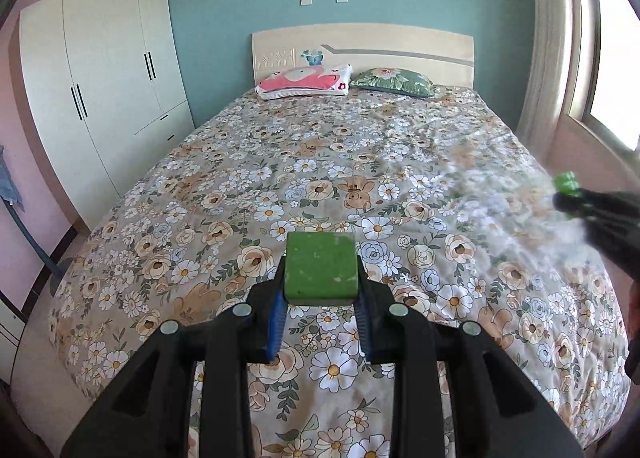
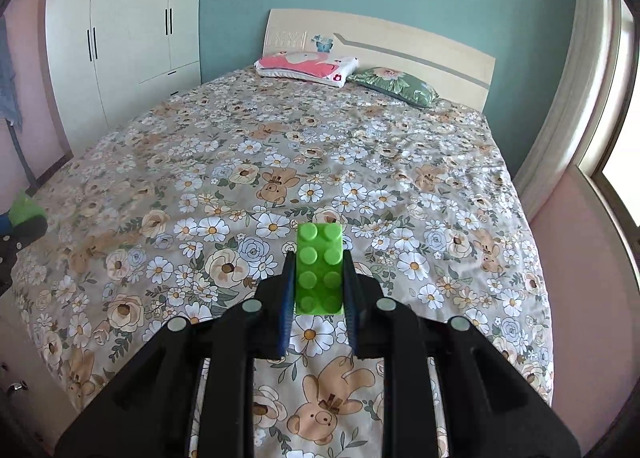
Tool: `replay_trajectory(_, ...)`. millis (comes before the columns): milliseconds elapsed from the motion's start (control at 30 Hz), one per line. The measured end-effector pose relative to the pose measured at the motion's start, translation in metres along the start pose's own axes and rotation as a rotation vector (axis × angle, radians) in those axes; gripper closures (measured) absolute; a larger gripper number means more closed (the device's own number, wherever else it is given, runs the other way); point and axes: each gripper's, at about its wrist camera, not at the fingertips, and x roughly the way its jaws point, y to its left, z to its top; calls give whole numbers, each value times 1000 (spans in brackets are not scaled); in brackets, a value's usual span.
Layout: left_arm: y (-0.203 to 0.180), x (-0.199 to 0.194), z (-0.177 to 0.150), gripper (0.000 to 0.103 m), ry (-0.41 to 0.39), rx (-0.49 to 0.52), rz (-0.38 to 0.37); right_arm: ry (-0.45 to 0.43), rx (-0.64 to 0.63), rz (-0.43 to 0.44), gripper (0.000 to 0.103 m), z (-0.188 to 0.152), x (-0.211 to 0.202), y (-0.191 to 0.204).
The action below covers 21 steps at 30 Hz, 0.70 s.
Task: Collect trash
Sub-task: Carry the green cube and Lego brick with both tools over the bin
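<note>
Left tool (image 1: 320, 290) grips green block (image 1: 320, 266); right tool (image 2: 318, 290) grips studded brick (image 2: 319, 270).

Bright daylight from the window (image 1: 608, 69) — fisheye-curved edges, blurred right margin

Left wrist view: looks forward and downward along its gripper fingers from above the foot of the bed (image 1: 320, 161), facing the headboard (image 1: 362, 53) at 12 o'clock; wardrobe (image 1: 104, 85) at 10 o'clock, window (image 1: 608, 57) at 2 o'clock. Right wrist view: similar height and heading, set slightly further right. Both share bed, headboard (image 2: 380, 49), wardrobe (image 2: 120, 29) and the two pillows.
</note>
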Motion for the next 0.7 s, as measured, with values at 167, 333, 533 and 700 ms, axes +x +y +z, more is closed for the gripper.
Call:
replay_trajectory(167, 17, -87, -3, 71, -80, -20, 15, -79, -28, -26, 80, -11, -105, 11)
replay_trajectory(333, 26, -162, -18, 71, -156, -28, 20, -135, -73, -49, 80, -32, -188, 27)
replay_trajectory(533, 37, -234, -40, 71, -228, -31, 25, -192, -116, -60, 80, -63, -270, 47)
replay_trajectory(700, 49, -282, -67, 71, -278, -22, 23, -234, -143, -61, 80, -92, -321, 61)
